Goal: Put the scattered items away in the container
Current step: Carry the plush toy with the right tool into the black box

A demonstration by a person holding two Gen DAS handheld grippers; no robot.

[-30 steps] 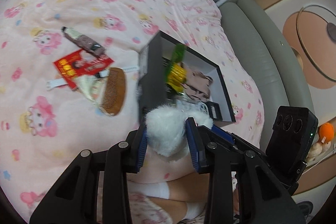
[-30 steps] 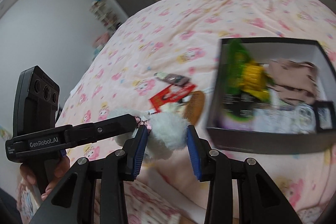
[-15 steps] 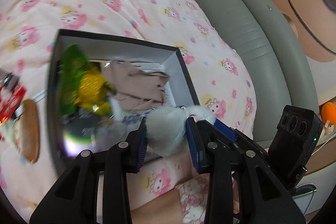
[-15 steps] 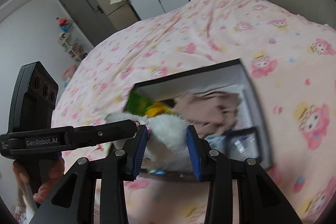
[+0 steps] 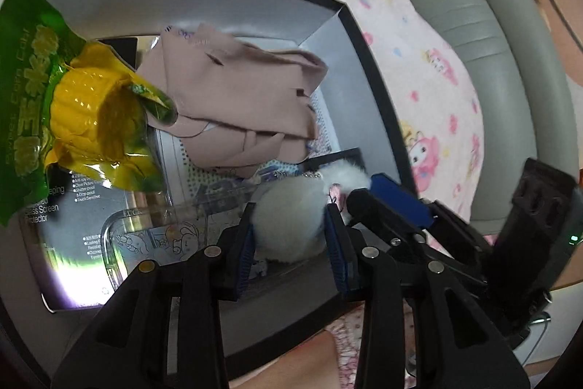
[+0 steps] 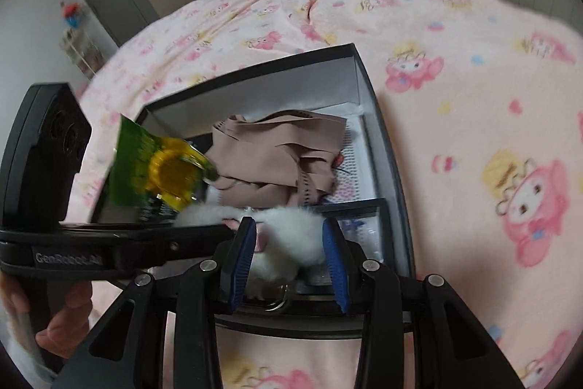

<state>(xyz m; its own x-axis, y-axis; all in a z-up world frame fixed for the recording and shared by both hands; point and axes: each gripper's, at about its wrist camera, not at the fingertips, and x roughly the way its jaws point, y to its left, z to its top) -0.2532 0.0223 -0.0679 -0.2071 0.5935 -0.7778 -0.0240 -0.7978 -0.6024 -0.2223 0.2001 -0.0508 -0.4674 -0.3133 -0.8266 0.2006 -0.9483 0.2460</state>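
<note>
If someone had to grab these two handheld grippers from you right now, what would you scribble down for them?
Left gripper: shut on one end of the white fluffy toy.
Right gripper: shut on the other end of the toy.
The toy hangs over the near corner of the black cardboard box on the pink cartoon blanket.
Done: green-and-yellow snack packet, beige folded cloth and a screen protector pack are in the box.
Left: lower the toy, open both grippers; other strays are out of view now.

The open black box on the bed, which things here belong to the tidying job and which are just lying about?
Job:
- black cardboard box
- fluffy white plush toy
- left gripper, right gripper

Lying about:
- pink cartoon-print blanket
- grey padded headboard
</note>
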